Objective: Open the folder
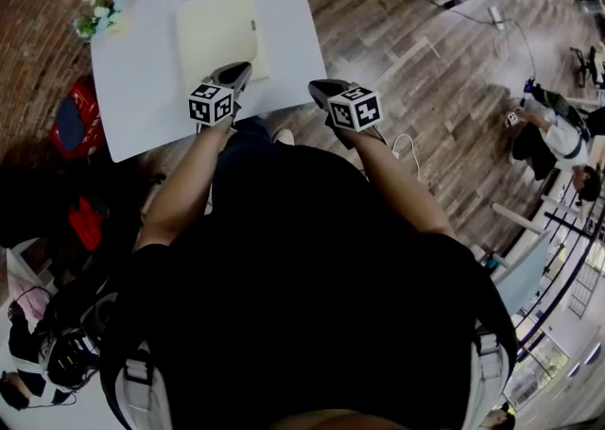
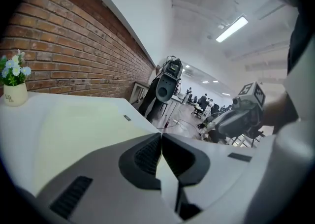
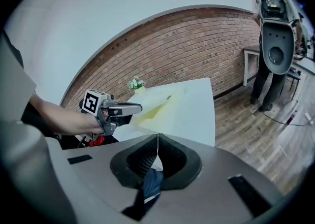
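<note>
Left tool has its jaws pressed together at the near edge of the pale yellow folder, which lies apparently closed on the white bench. The right tool, also closed and empty, hangs beside the bench. Opening seems barely started: the cover's edge needs catching and lifting

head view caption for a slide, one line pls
Seen from above: left gripper pinches the near edge of a pale folder on a white table, right gripper shut beside it.
</note>
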{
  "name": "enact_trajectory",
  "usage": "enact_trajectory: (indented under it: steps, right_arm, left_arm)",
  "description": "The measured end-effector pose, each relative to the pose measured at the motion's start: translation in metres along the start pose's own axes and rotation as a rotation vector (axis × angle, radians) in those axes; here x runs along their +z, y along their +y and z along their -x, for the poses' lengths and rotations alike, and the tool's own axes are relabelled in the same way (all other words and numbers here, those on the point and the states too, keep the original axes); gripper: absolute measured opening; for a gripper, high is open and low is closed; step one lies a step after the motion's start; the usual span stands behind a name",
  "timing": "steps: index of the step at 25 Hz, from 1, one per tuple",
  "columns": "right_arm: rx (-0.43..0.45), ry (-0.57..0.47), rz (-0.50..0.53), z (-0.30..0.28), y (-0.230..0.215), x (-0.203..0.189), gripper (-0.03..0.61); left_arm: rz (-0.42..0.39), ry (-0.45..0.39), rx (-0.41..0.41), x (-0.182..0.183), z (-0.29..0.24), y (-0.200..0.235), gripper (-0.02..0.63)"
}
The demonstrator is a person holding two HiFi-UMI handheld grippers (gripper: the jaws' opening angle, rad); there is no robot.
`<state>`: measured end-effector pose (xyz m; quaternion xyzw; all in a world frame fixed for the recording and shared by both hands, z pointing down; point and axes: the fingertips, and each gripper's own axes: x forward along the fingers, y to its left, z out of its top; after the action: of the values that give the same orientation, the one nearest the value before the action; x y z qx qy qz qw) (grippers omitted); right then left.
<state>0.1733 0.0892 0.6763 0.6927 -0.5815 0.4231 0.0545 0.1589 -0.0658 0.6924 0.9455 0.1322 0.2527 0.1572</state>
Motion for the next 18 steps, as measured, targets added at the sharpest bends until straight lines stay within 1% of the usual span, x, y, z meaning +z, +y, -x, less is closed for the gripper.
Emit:
enact_trajectory:
  steps: [5,18]
  right_arm:
    - [0.001,-0.002,-0.005,0.002,-0.001,-0.001,0.025]
    - [0.035,0.008,0.023,-0.007,0.01,0.007,0.025]
  left_arm:
    - [-0.012,-0.031,-0.012,0.012,0.002,-0.01,0.018]
    - [-0.031,-0.08,0.007,0.03,0.026,-0.012,0.018]
